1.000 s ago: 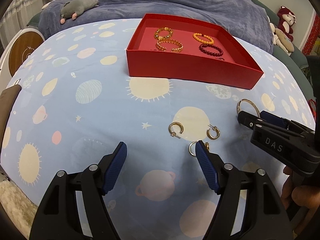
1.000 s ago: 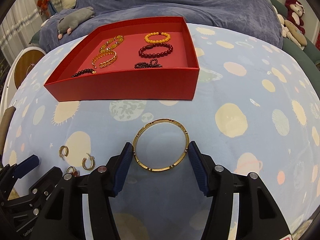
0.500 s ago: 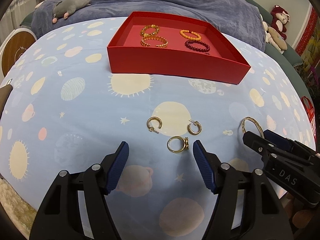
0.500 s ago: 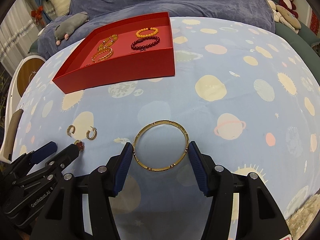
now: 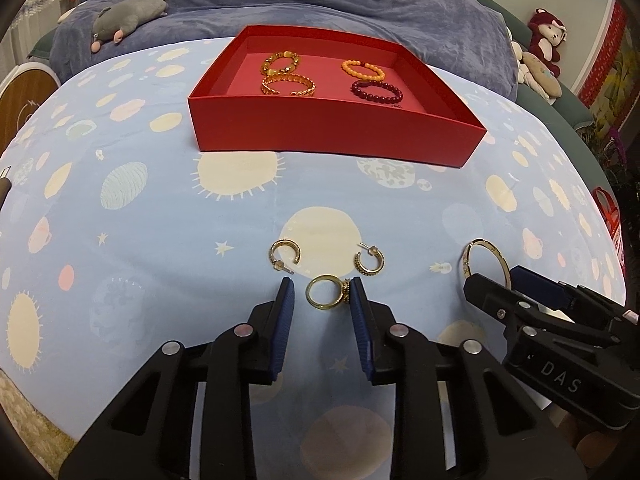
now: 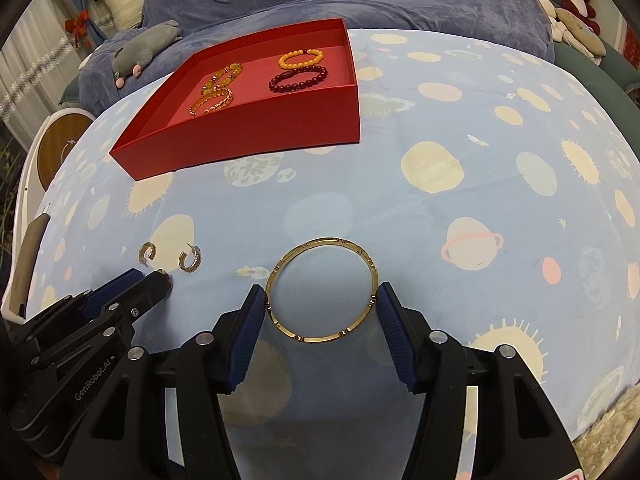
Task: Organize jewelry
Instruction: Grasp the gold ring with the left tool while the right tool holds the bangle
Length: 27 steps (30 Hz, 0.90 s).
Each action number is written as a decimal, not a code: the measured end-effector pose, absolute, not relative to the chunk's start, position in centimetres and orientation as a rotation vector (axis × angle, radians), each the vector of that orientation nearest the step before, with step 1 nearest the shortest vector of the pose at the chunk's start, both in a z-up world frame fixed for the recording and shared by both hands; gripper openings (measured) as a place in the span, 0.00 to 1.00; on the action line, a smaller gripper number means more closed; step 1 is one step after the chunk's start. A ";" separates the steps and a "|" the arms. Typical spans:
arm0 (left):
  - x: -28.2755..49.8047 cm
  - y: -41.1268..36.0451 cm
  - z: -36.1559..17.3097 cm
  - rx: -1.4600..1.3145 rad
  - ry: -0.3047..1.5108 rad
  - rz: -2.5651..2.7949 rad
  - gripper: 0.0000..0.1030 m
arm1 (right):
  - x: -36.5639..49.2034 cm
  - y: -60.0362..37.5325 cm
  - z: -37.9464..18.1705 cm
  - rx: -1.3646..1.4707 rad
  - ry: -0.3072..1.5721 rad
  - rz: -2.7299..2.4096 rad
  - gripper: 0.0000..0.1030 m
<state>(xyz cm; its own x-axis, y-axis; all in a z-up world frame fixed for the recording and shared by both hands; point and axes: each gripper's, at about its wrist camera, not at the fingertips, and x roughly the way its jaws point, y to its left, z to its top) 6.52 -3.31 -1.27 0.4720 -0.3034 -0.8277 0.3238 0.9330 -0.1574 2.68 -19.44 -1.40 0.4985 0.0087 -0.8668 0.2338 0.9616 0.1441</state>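
Left wrist view. Left gripper (image 5: 322, 294) low over the patterned bedsheet (image 5: 140, 216), jaws closing around a gold ring (image 5: 326, 292); right pad touching the ring's ornamented side, left pad not yet touching. Two gold hoop earrings (image 5: 285, 255) just beyond, lying loose. Red box (image 5: 332, 128) at far centre, already holding four bracelets (image 5: 288, 85). Right gripper (image 5: 496, 280) at near right.

Right wrist view. Right gripper (image 6: 322, 300) clamped on a gold bangle (image 6: 323, 289), both pads pressed against its sides, bangle flat on the bedsheet (image 6: 460, 200). Red box (image 6: 256, 140) at far left. Left gripper (image 6: 150, 278) at near left beside the hoop earrings (image 6: 190, 260).

Step judged: pick-up of loose pieces, one per gripper. Next move judged: finishing the squeeze on the ring, lifting both pieces clear, carrying them far to the box and releasing inside, apart from the bracelets. Earrings left for later.
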 end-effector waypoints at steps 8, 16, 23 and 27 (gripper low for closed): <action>6.6 -3.1 -1.2 0.008 1.008 -0.394 0.21 | 2.6 -19.1 -1.2 0.260 1.039 -0.124 0.54; 6.4 -2.8 -0.4 -0.005 0.996 -0.394 0.21 | 2.4 -18.7 -0.2 0.265 1.016 -0.105 0.54; 6.2 -2.4 0.9 -0.021 0.977 -0.400 0.21 | 2.0 -18.6 1.0 0.273 0.988 -0.094 0.54; 6.1 -2.2 1.8 -0.030 0.961 -0.403 0.21 | 2.0 -18.5 1.9 0.280 0.968 -0.083 0.54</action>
